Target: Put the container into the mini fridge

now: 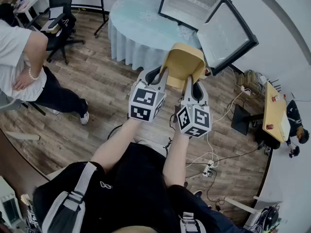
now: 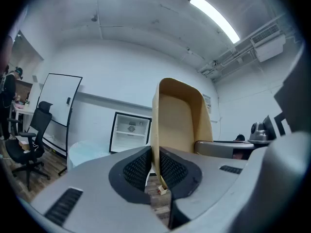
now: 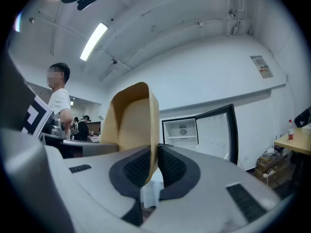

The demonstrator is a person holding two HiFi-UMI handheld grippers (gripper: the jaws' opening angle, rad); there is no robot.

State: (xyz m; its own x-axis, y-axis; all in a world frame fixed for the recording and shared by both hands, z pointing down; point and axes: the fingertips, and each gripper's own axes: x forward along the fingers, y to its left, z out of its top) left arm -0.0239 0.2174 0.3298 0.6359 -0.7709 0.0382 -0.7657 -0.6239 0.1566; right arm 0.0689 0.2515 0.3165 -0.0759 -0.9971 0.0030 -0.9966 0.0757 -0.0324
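A tan, tub-shaped container [image 1: 182,62] hangs in the air between both grippers, above the wooden floor. My left gripper [image 1: 162,74] is shut on its left wall; in the left gripper view the black pads [image 2: 141,167] pinch the thin rim of the container [image 2: 177,118]. My right gripper [image 1: 192,80] is shut on the right wall, and in the right gripper view the container [image 3: 131,120] rises from between the pads [image 3: 171,165]. The mini fridge [image 1: 190,4] stands ahead on the round table, door [image 1: 224,33] swung open to the right, its white interior [image 3: 182,131] showing.
A round table with a pale blue cloth [image 1: 136,28] carries the fridge. A person in a white shirt [image 1: 19,57] stands at the left near an office chair [image 1: 60,23]. Cables and a power strip [image 1: 210,166] lie on the floor at the right, by a small yellow desk [image 1: 274,111].
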